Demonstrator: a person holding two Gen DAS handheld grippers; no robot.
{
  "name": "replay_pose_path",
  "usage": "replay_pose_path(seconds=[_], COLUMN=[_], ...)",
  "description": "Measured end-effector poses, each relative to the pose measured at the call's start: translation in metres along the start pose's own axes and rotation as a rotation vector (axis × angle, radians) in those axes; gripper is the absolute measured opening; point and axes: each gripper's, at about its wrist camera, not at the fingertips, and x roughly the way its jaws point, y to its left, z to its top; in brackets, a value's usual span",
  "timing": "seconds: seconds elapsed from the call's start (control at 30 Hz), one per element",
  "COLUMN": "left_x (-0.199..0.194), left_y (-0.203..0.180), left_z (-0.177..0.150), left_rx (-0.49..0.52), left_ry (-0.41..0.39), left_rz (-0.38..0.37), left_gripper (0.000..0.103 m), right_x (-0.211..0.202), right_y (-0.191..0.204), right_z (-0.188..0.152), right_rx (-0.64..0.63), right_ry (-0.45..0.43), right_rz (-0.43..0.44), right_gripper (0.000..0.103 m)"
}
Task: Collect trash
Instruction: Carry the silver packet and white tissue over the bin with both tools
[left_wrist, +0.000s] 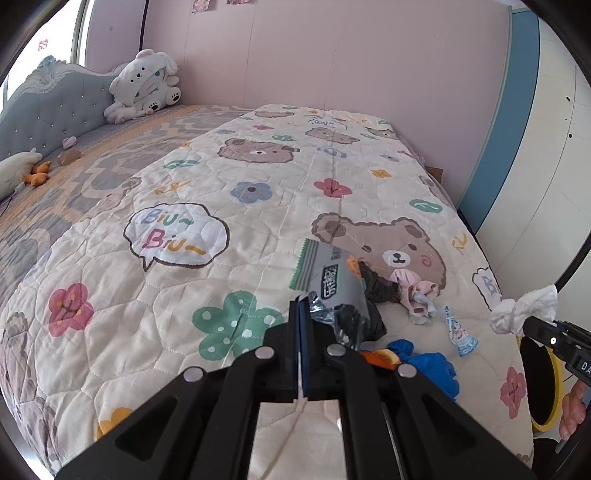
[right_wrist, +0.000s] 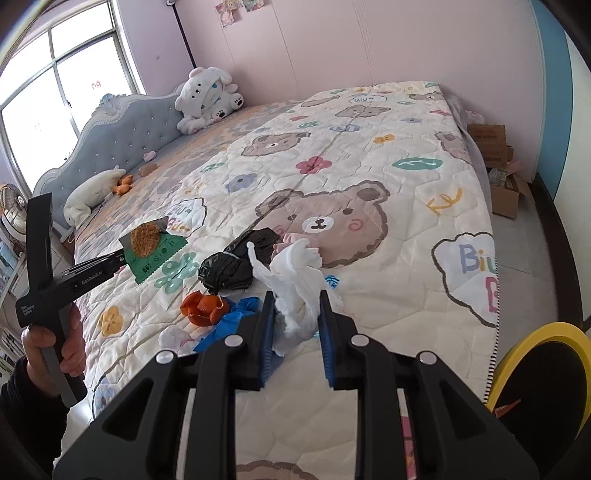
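Note:
My left gripper (left_wrist: 308, 301) is shut on a green and silver snack wrapper (left_wrist: 325, 273), held above the bed; it also shows in the right wrist view (right_wrist: 151, 251). My right gripper (right_wrist: 297, 304) is shut on a crumpled white tissue (right_wrist: 295, 284), which also shows at the right edge of the left wrist view (left_wrist: 524, 310). On the quilt (right_wrist: 369, 258) lie a black plastic bag (right_wrist: 229, 269), orange peel (right_wrist: 201, 308), a blue glove (right_wrist: 232, 321), a small blue wrapper (left_wrist: 460, 334) and a pink cloth wad (left_wrist: 417, 295).
A yellow-rimmed bin (right_wrist: 535, 373) stands on the floor at the bed's near right corner. A white plush toy (right_wrist: 207, 99) and a grey headboard (right_wrist: 122, 136) are at the far left. Cardboard boxes (right_wrist: 495, 158) sit beyond the bed.

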Motion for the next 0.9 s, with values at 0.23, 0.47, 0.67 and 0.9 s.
replay_pose_path(seconds=[0.23, 0.47, 0.67, 0.9], left_x=[-0.023, -0.034, -0.036, -0.037], left_y=[-0.032, -0.082, -0.128, -0.176], left_z=[0.007, 0.007, 0.001, -0.005], left_rx=[0.042, 0.106, 0.150, 0.199], left_ry=[-0.029, -0.040, -0.034, -0.018], left_rz=[-0.036, -0.104, -0.176, -0.236], left_gripper=[0.001, 0.001, 0.001, 0.001], right_x=[-0.041, -0.082, -0.114, -0.143], right_y=[-0.025, -0.051, -0.075, -0.104], right_z=[-0.001, -0.008, -0.017, -0.029], right_rx=[0.035, 0.066, 0.095, 0.136], right_ry=[-0.053, -0.096, -0.125, -0.149], right_rz=[-0.034, -0.084, -0.134, -0.183], right_gripper=[0.021, 0.021, 0.021, 0.022])
